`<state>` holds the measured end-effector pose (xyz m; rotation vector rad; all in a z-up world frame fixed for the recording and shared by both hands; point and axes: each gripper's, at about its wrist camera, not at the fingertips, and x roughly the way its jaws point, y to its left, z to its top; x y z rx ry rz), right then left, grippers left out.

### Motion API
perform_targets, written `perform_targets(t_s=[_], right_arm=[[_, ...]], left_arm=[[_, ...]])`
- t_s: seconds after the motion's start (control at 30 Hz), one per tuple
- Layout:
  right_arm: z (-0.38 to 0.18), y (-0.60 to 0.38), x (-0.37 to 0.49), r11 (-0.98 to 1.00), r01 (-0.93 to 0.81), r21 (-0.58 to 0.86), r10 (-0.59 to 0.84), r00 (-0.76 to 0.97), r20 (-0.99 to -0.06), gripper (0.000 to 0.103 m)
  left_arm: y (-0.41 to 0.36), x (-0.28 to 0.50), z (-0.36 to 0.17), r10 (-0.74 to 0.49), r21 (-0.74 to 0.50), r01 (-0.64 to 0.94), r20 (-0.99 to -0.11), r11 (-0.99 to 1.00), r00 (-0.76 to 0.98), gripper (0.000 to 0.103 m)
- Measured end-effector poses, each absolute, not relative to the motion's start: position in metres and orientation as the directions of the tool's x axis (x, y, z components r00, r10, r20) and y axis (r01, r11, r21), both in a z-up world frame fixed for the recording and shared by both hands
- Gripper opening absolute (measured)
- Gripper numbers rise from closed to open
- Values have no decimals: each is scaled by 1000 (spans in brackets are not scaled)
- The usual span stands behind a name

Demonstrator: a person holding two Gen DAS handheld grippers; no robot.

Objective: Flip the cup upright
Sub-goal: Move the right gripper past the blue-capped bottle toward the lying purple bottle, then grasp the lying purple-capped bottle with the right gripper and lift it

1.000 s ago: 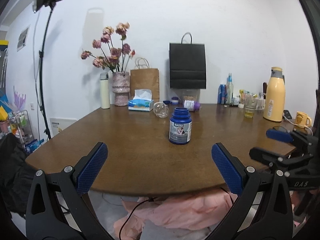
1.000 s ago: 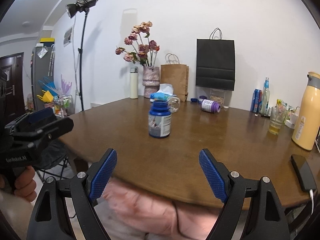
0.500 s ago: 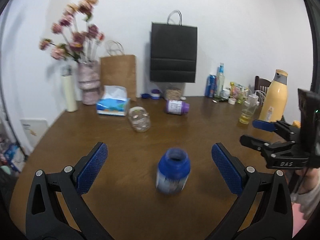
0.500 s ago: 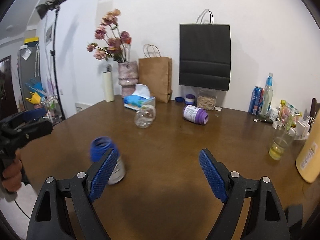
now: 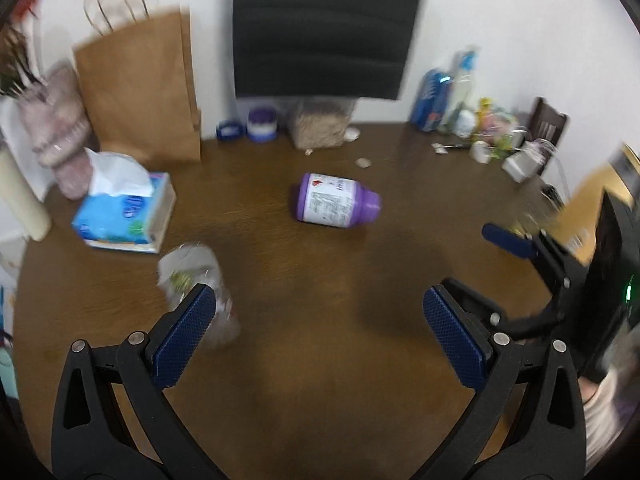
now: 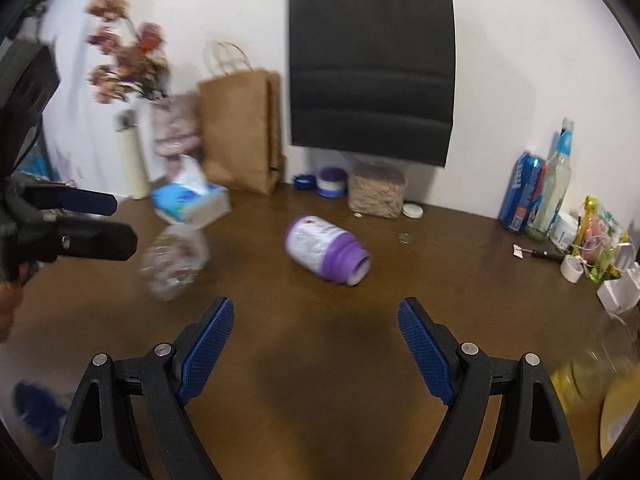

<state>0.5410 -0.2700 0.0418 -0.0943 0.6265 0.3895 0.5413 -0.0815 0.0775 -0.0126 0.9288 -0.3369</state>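
Observation:
A clear glass cup lies on its side on the brown table, just beyond my left gripper's left fingertip; it also shows blurred in the right wrist view. My left gripper is open and empty above the table. My right gripper is open and empty; it also shows at the right edge of the left wrist view. A purple bottle lies on its side ahead of both grippers, also in the left wrist view.
A tissue box, a brown paper bag, a black bag and a flower vase stand at the back. Cans and bottles stand at the right. A blue jar is at the lower left.
Both grippers have moved forward over the table, past the blue jar. The lying cup and purple bottle are now much closer. Both stay open.

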Motion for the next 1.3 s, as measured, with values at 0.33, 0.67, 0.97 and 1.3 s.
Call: perform_targets(t_s=[0.33, 0.67, 0.97, 1.3], right_arm=[[2, -244, 661, 873, -480, 89, 410, 623, -666, 88], [-20, -221, 668, 792, -573, 211, 541, 497, -678, 66], [-17, -195, 571, 690, -694, 206, 609, 403, -683, 67], [-18, -193, 528, 691, -701, 176, 622, 453, -638, 72]], left_arm=[[-94, 658, 31, -350, -277, 232, -852, 933, 389, 103], [-79, 660, 18, -369, -331, 164, -845, 929, 386, 101], [-78, 608, 21, -309, -223, 259, -880, 940, 362, 82], [-74, 584, -6, -293, -195, 309, -904, 931, 312, 68]])
